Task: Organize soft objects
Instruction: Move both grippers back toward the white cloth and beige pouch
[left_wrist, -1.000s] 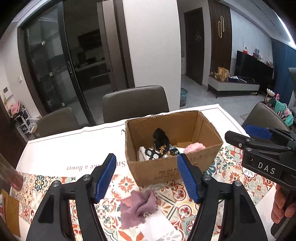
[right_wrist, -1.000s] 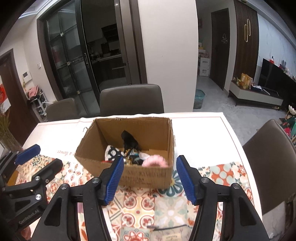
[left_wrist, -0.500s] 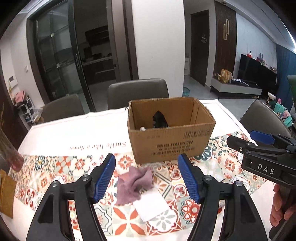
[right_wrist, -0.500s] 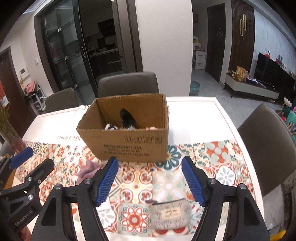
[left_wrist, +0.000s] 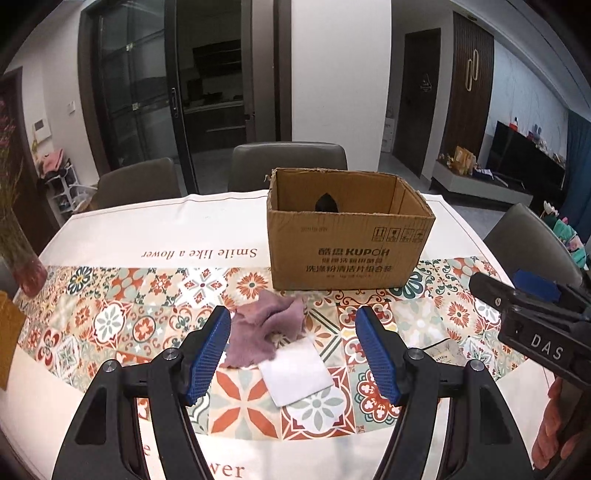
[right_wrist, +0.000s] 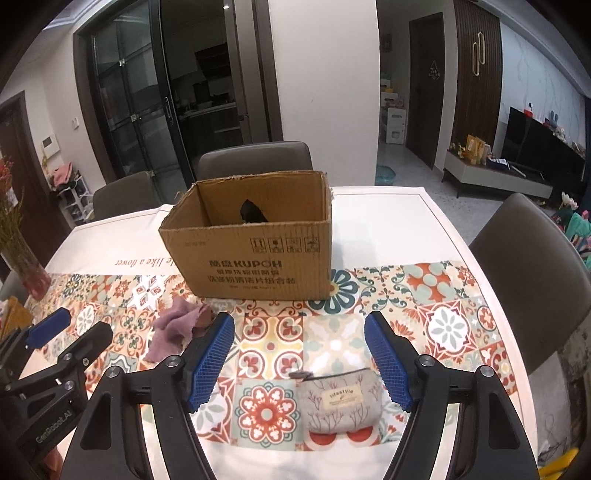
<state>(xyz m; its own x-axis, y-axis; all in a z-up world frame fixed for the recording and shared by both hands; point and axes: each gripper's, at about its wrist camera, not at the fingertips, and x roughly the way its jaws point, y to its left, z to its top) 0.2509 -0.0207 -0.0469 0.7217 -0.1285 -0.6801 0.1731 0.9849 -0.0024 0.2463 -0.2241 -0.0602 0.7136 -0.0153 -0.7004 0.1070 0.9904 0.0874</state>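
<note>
Both grippers (left_wrist: 293, 350) (right_wrist: 299, 358) hover open above cloth (left_wrist: 264, 332), pouch (right_wrist: 340, 404).

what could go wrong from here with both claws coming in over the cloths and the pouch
1. The purple cloth overlaps the white cloth, so the open left claw may drag both or snag only a corner.
2. The flat zip pouch offers little for the open right claw to pinch and could slide on the tablecloth.
3. The claws sit close together and might bump.
</note>
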